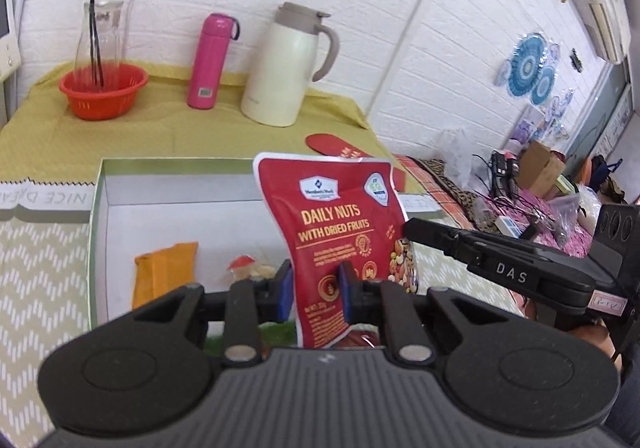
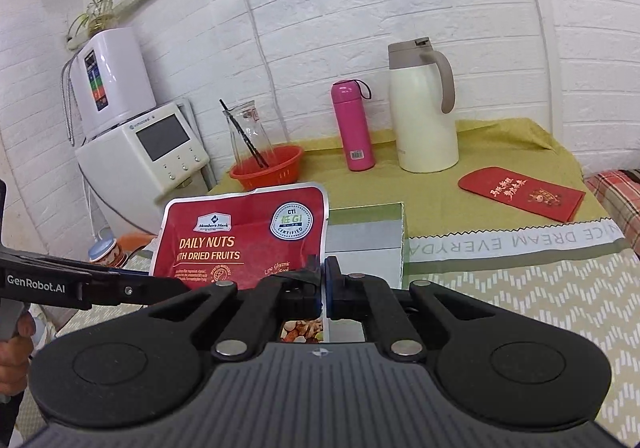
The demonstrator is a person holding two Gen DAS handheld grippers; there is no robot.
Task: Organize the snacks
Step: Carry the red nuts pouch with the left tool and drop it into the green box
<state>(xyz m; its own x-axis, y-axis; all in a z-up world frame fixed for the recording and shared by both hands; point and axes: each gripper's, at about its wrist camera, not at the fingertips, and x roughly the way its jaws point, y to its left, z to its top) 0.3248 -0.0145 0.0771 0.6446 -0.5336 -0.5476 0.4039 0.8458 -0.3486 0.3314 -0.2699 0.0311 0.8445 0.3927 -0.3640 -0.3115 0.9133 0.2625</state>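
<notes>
A red "Daily Nuts with Dried Fruits" pouch (image 1: 340,232) stands upright above an open white box (image 1: 120,184) with a green rim. My left gripper (image 1: 316,288) is shut on the pouch's lower part. My right gripper (image 2: 323,280) is shut on the pouch's right edge (image 2: 240,236); it shows in the left wrist view as a black arm (image 1: 500,260) touching that edge. Inside the box lie an orange packet (image 1: 164,272) and a small snack with a red-and-white wrapper (image 1: 248,268).
On the yellow-green cloth (image 1: 160,136) behind the box stand an orange basket (image 1: 103,90) with a glass carafe, a pink flask (image 1: 208,60), a cream thermos jug (image 1: 284,68) and a red envelope (image 2: 520,194). A white appliance (image 2: 152,152) stands left. Clutter lies at the right.
</notes>
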